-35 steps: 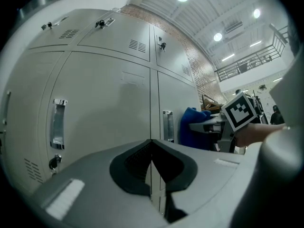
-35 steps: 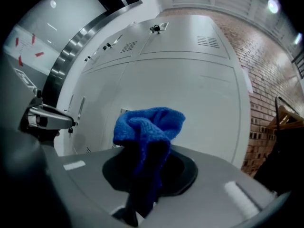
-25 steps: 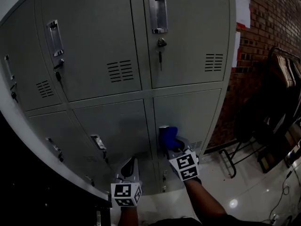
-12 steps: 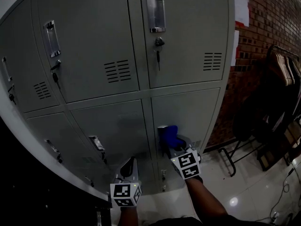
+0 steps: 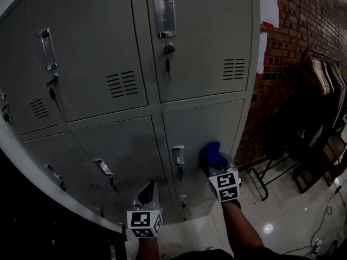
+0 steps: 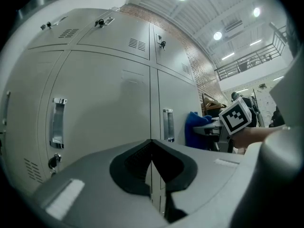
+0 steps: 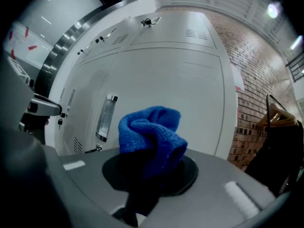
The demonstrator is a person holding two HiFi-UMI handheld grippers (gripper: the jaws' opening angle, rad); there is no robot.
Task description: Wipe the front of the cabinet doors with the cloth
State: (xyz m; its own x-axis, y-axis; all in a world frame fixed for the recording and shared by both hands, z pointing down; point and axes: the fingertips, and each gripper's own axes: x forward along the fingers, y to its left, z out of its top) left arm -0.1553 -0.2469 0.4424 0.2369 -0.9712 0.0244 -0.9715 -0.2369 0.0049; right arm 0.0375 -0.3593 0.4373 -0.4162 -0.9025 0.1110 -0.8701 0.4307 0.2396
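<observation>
A grey metal locker cabinet (image 5: 135,47) fills the head view, two rows of doors showing. A bunched blue cloth (image 5: 211,153) presses against the lower right door (image 5: 203,124), right of that door's handle (image 5: 178,155). My right gripper (image 5: 216,166) is shut on the cloth. In the right gripper view the cloth (image 7: 151,131) bulges out of the right gripper (image 7: 152,167), with the handle (image 7: 105,118) to its left. My left gripper (image 5: 149,193) hangs lower and to the left, shut and empty, near the doors' bottom. In the left gripper view the left gripper (image 6: 152,163) faces the doors, and the cloth (image 6: 194,129) shows at the right.
To the right of the cabinet runs a brick wall (image 5: 303,37) with white papers (image 5: 268,4) pinned on it. A metal rack with dark garments (image 5: 317,107) stands by that wall. Glossy white floor (image 5: 282,221) lies below, with cables (image 5: 327,218) at the far right.
My right gripper has slid the cloth to the right across the lower right door, uncovering its handle. The view has panned right. The left gripper has stayed put.
</observation>
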